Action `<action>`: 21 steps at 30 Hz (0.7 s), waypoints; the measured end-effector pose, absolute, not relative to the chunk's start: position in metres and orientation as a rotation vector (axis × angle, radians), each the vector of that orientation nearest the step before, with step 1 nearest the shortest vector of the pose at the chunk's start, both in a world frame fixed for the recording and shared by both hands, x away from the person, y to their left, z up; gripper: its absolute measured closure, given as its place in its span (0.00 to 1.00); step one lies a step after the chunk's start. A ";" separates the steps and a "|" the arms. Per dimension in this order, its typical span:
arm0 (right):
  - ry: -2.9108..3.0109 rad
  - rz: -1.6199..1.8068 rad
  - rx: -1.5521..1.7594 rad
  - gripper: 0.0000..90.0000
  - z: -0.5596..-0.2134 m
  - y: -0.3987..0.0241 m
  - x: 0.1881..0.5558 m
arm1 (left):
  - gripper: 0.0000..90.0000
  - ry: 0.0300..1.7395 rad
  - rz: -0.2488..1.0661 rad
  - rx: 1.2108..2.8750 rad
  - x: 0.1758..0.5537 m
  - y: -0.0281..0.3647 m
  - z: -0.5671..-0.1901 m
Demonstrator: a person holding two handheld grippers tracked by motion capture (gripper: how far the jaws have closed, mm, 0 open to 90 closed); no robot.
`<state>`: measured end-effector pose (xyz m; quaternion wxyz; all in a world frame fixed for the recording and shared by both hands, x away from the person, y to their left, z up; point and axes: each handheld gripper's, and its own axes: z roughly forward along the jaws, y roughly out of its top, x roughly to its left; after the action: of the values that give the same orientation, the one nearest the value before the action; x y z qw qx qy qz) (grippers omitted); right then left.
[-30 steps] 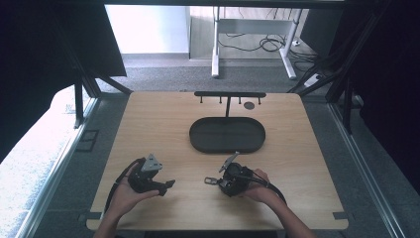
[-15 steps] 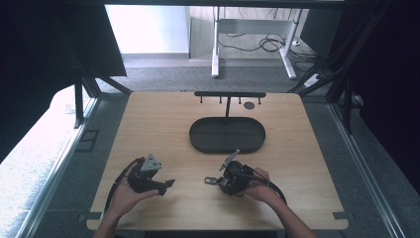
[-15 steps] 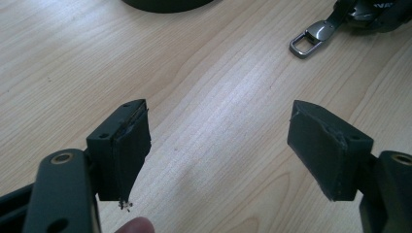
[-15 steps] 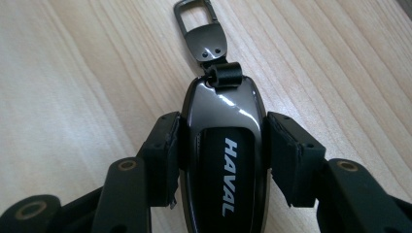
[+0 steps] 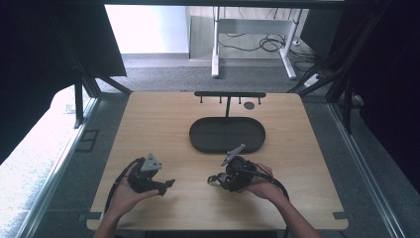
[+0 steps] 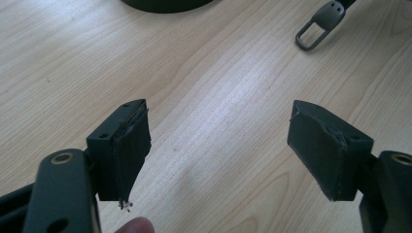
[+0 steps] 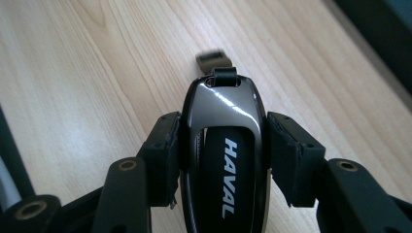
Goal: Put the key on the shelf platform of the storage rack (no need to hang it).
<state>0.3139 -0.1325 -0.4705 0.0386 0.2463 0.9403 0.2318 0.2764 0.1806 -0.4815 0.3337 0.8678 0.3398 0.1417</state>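
Black key fob (image 7: 226,160) stays clamped in right tongs (image 7: 223,160), nothing moved.

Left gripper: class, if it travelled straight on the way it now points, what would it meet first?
Probably the metal clip hanging off the key fob in the right gripper; the left gripper points that way over bare table, though depth is unclear.

One word could be read: "HAVAL", in white capitals running lengthwise along the black inset of a glossy dark key fob (image 7: 224,160), which was clamped between the jaws of the right claw (image 7: 223,155).
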 end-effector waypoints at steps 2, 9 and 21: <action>2.875 0.730 0.753 0.55 -0.466 -0.133 0.314 | 0.26 0.887 0.368 2.268 0.276 0.180 -0.482; 2.862 0.762 0.735 0.55 -0.458 -0.134 0.313 | 0.26 0.883 0.368 2.273 0.276 0.180 -0.482; 2.825 0.798 0.736 0.55 -0.447 -0.140 0.315 | 0.26 0.881 0.361 2.292 0.277 0.176 -0.485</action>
<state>0.3147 -0.1403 -0.4472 0.0578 0.2428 0.9319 0.2632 0.2766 0.1762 -0.4845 0.3239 0.8738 0.3358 0.1375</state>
